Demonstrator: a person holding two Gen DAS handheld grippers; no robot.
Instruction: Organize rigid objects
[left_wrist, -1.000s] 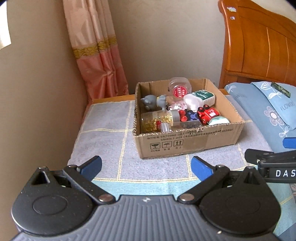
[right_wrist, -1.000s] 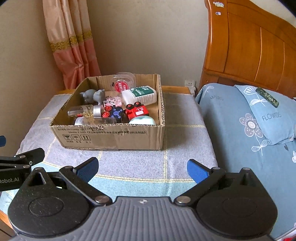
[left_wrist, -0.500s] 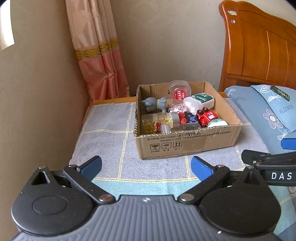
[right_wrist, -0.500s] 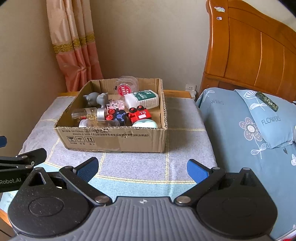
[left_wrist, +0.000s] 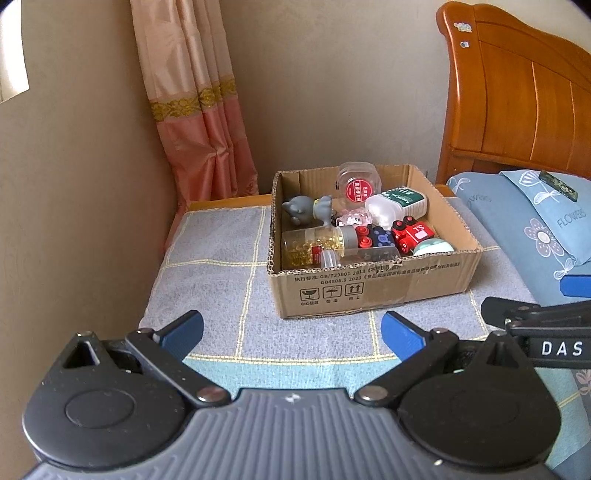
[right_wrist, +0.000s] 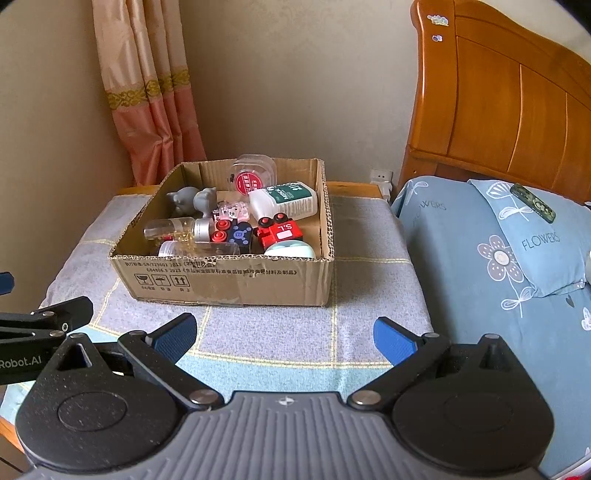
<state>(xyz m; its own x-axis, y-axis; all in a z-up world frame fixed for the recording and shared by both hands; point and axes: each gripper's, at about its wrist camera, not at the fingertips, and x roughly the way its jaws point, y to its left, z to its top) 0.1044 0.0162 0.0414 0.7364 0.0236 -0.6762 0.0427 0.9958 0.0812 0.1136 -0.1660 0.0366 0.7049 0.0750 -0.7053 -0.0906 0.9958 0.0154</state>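
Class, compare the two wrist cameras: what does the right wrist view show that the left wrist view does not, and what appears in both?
Only the right wrist view shows the white wall socket by the headboard and the left gripper's "Robot.AI" side.

Only the left wrist view shows the pale sheet on the left wall and the right gripper's "DAS" lettering.

Both show the cardboard box of toys and bottles on the checked cloth, the red toy truck, the curtain, and open, empty grippers: left gripper, right gripper.

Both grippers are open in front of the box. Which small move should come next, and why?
Probably move the right gripper forward over the cardboard box toward the red toy truck. Both grippers hold nothing and sit short of the box; the truck lies on top, near the right side.
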